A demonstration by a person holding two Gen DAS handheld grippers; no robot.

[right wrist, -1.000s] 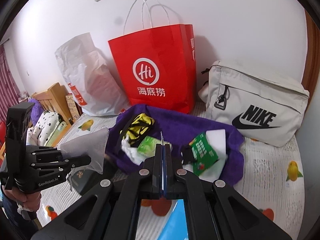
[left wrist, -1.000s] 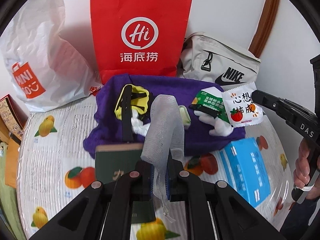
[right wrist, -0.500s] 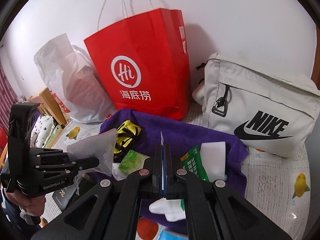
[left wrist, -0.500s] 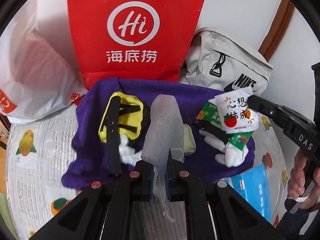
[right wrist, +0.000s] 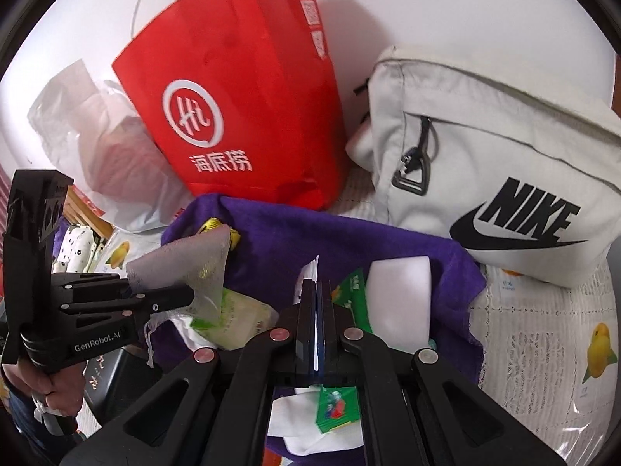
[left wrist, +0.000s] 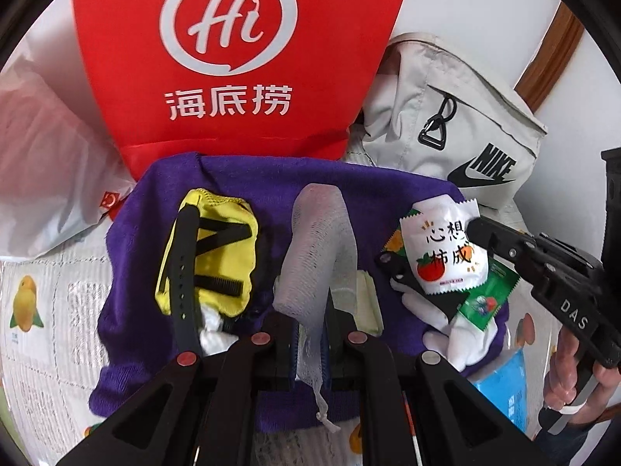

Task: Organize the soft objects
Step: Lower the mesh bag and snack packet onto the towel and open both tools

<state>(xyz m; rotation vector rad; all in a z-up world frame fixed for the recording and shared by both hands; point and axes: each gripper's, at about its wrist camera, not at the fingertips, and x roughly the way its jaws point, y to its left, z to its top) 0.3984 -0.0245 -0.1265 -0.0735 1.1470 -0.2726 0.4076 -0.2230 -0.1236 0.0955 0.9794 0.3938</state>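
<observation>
A purple towel (left wrist: 271, 186) lies spread on the table and carries a yellow pouch with black straps (left wrist: 217, 256), a green wipes pack (right wrist: 233, 318), a green packet (left wrist: 485, 303), a white sponge (right wrist: 399, 299) and white cloth (left wrist: 462, 334). My left gripper (left wrist: 310, 345) is shut on a white mesh bag (left wrist: 322, 256) and holds it above the towel's middle; it also shows in the right wrist view (right wrist: 186, 268). My right gripper (right wrist: 316, 310) is shut on a white snack packet with a tomato picture (left wrist: 446, 252), above the towel's right part.
A red paper bag (left wrist: 233, 58) and a white plastic bag (left wrist: 42, 167) stand behind the towel. A beige Nike bag (right wrist: 504, 194) lies at the back right. A blue box (left wrist: 504, 392) sits at the front right. A dark book (right wrist: 104, 376) lies at the front left.
Both grippers have moved forward over the purple towel, toward the red bag, each still holding its item. The snack packet now hangs over the green packet.
</observation>
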